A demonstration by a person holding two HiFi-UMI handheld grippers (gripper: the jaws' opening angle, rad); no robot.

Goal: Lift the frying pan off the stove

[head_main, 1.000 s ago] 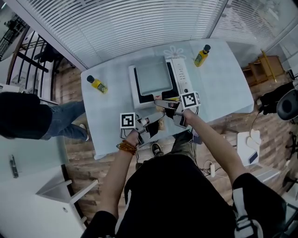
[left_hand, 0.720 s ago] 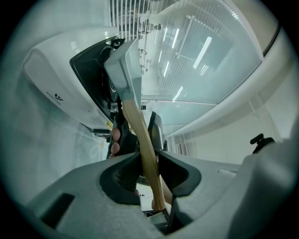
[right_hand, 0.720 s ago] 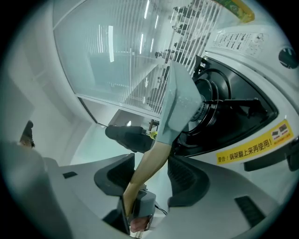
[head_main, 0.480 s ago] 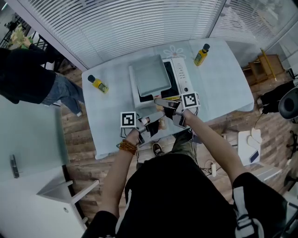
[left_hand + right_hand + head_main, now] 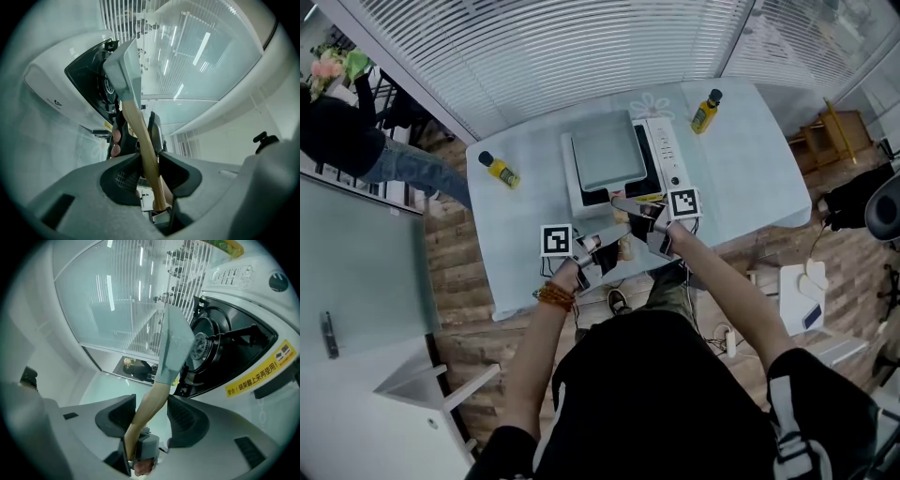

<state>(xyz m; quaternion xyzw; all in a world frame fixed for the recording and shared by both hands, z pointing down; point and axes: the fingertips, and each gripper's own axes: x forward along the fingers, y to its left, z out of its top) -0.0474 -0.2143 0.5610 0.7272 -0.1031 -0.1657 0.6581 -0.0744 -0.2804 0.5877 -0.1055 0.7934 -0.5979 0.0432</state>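
Now frying pan [image 5: 605,155] seemingly raised off stove [image 5: 665,156], right gripper [image 5: 151,405] closing round handle [image 5: 140,420]

You kept the grey two-jaw left gripper [image 5: 149,165] clamped on the pan's pale wooden handle [image 5: 136,126]. Your grey right gripper [image 5: 151,412] had its jaws just closing around that handle, a gap still beside one pad. Left forearm [image 5: 539,347] and right forearm [image 5: 722,291] reached forward, converging.

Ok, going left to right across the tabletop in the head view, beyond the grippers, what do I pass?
The left yellow bottle → frying pan → stove control strip → right yellow bottle.
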